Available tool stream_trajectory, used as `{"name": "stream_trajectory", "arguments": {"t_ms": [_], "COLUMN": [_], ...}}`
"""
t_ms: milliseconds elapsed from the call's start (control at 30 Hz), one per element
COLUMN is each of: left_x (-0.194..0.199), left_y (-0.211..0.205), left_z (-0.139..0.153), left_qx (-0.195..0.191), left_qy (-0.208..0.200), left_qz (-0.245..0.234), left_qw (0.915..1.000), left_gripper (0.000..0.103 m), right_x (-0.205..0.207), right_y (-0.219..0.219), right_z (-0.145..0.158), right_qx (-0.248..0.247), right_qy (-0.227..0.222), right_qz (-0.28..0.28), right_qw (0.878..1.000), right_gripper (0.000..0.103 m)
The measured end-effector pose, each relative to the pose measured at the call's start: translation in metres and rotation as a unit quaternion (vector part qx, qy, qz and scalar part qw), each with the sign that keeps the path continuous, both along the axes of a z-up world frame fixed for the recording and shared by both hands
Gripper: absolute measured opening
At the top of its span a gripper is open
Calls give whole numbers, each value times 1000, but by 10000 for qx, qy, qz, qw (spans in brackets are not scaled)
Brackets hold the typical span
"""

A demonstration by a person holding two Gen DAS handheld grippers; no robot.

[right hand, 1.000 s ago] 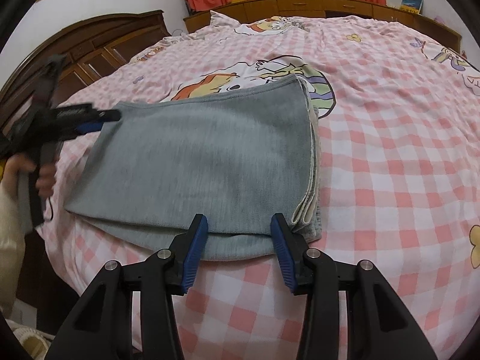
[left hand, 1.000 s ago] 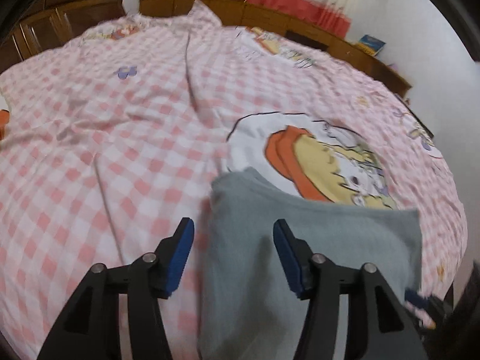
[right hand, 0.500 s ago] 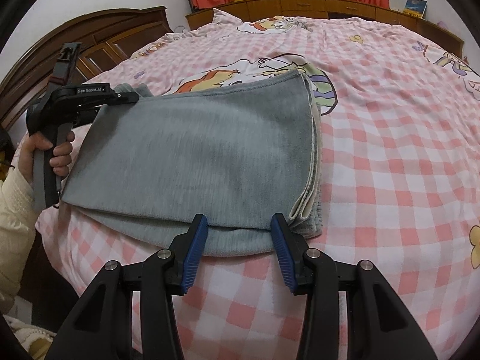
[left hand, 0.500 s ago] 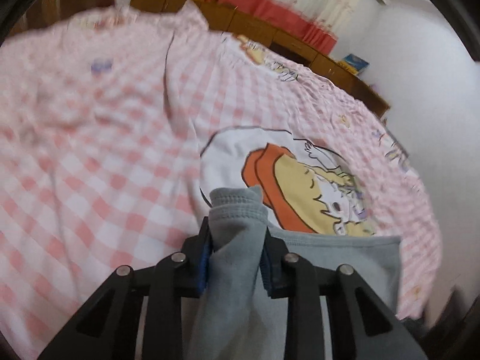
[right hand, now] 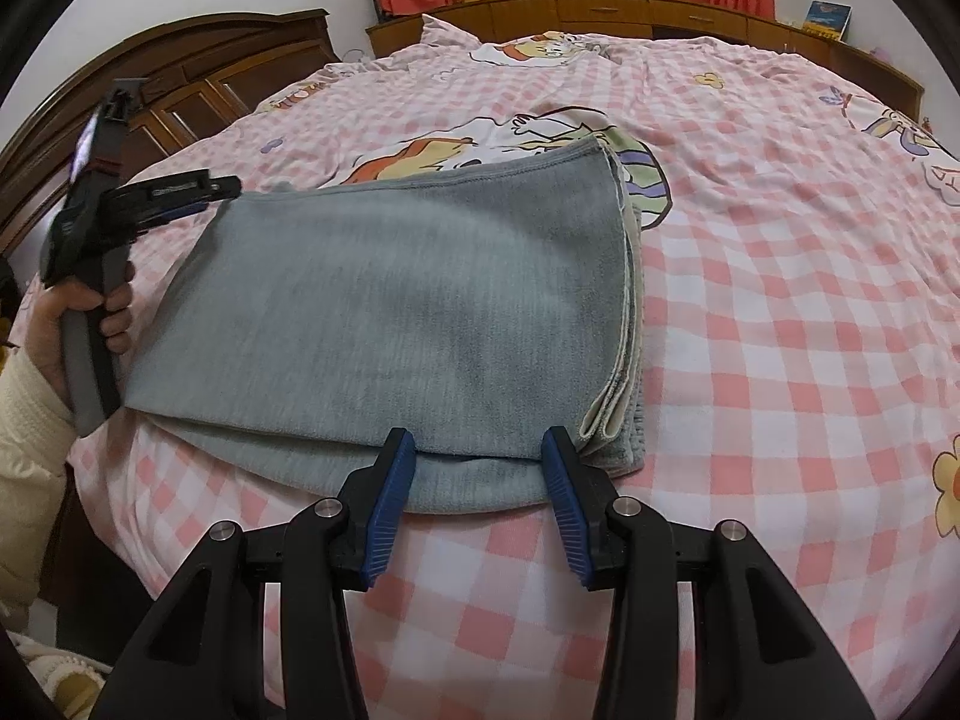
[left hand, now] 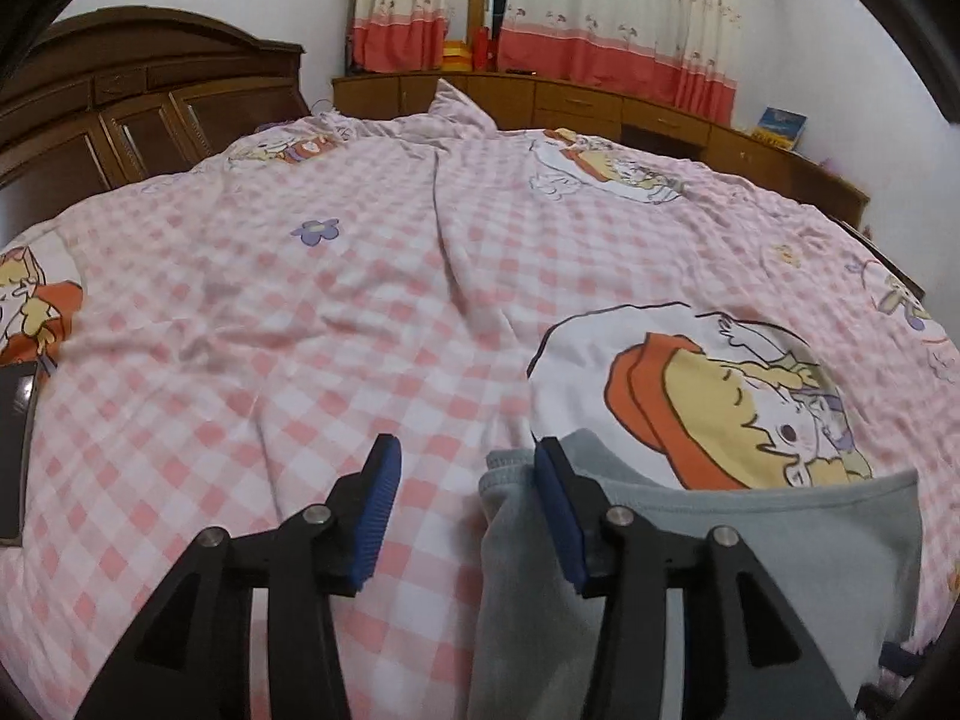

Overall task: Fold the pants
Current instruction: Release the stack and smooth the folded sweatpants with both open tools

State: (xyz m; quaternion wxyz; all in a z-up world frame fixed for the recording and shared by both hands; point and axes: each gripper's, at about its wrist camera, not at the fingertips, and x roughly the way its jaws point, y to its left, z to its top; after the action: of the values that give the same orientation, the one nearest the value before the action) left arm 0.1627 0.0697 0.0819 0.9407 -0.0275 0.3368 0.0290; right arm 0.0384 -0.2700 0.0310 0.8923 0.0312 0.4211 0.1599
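Note:
The grey pants (right hand: 390, 312) lie folded into a flat rectangle on the pink checked bedspread (right hand: 780, 330). In the left wrist view their far left corner (left hand: 690, 570) lies under my right finger. My left gripper (left hand: 462, 474) is open and empty, with its jaws straddling that corner's edge; it also shows at the left in the right wrist view (right hand: 198, 195). My right gripper (right hand: 477, 468) is open and empty, just in front of the pants' near edge.
A wooden headboard (right hand: 180, 84) stands at the left and a low wooden cabinet (right hand: 600, 12) with curtains behind runs along the back. A dark flat object (left hand: 15, 450) lies at the bed's left edge. The bed's near edge drops off at the lower left.
My left gripper was shut on the pants' far left corner half a second ago; it has let go, opened and tilted up. The pants lie flat. My right gripper has stayed open in place.

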Motion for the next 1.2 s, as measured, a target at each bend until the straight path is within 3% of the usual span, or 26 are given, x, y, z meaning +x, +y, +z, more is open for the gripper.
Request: {"name": "stream_trajectory", "arguments": {"t_ms": [133,233,367,567,833,1200], "left_x": [-8,0,6,-3,-43,-100], "left_y": [-1,1,5,15,15,16], "left_z": [-4,-24,-44,-35,-17,-15], "left_qx": [159,217,300,-46,-482,-1471], "left_qy": [95,440,536,614,749,1007], "left_qz": [-194,-263,-348,-346,-632,-669], "left_qw": [9996,9985,9975,9975,9940,9817], "left_gripper": [59,64,73,73,74,80], "right_x": [-1,-2,-4,-5,-7,-14], "right_y": [0,0,2,8,8,-1], "right_z": [0,0,2,6,17,23], "right_qx": [-22,-30,-54,-253,-257,-45], "right_qy": [-13,-6,89,137,93,53], "right_qz": [-75,-125,-232,-363,-549,-697], "right_qw": [10000,9999,9997,9989,9981,9975], "right_gripper": [45,45,45,45,45,45]}}
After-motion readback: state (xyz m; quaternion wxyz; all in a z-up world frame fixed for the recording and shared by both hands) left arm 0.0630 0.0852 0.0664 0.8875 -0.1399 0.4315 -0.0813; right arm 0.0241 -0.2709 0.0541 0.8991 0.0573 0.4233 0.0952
